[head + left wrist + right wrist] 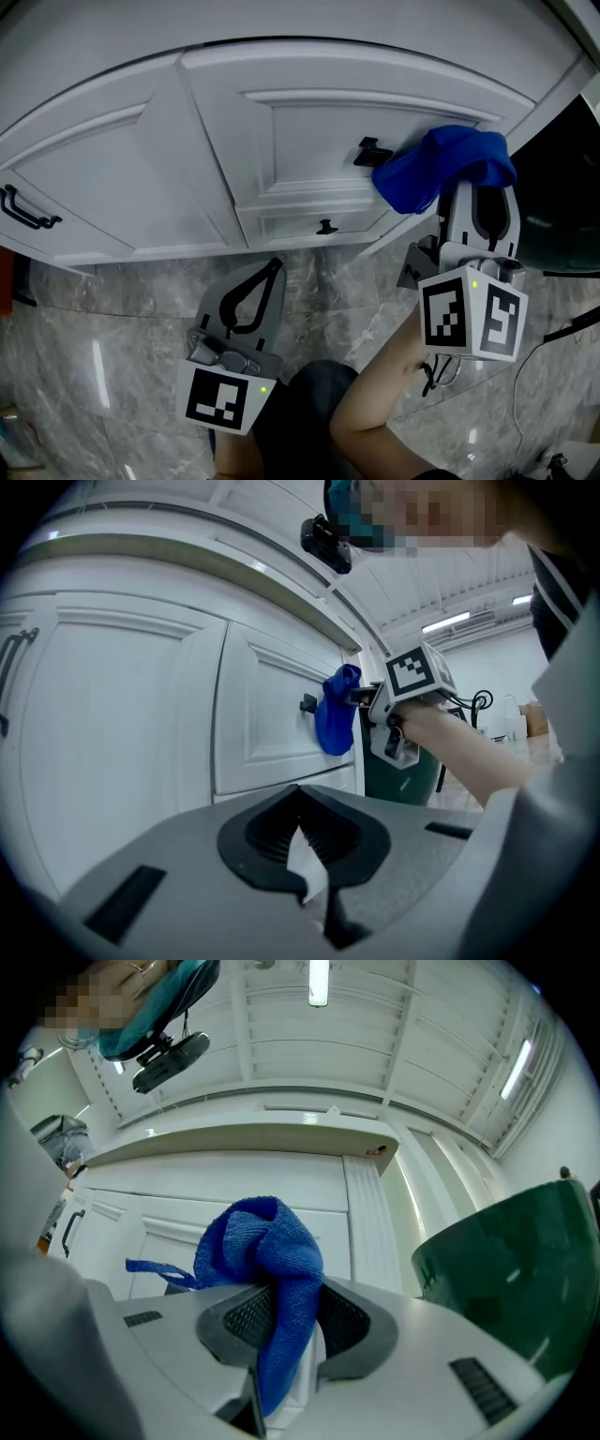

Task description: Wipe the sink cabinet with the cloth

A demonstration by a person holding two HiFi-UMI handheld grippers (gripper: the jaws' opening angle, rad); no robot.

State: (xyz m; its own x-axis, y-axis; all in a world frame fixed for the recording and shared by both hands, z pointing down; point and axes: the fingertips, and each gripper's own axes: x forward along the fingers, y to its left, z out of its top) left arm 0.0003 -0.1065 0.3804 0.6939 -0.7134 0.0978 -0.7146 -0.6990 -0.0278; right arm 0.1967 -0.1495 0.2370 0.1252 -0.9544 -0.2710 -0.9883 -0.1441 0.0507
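Observation:
A blue cloth [445, 169] is bunched against the right door of the white sink cabinet [309, 131], just right of the door's black knob [371, 153]. My right gripper [478, 202] is shut on the blue cloth [277, 1279], which hangs down between its jaws, and the cabinet [187, 1194] is close ahead. My left gripper [258, 291] hangs lower, over the floor, shut with nothing in it, pointing at the cabinet's base. From the left gripper view the cloth [336, 710] and the right gripper [370, 697] show against the door [272, 705].
A second black knob [326, 227] sits on the low drawer and a black bar handle [23, 208] on the left door. A dark green bin [516, 1269] stands right of the cabinet. Grey marble floor [122, 309] lies below. A bare forearm [375, 403] holds the right gripper.

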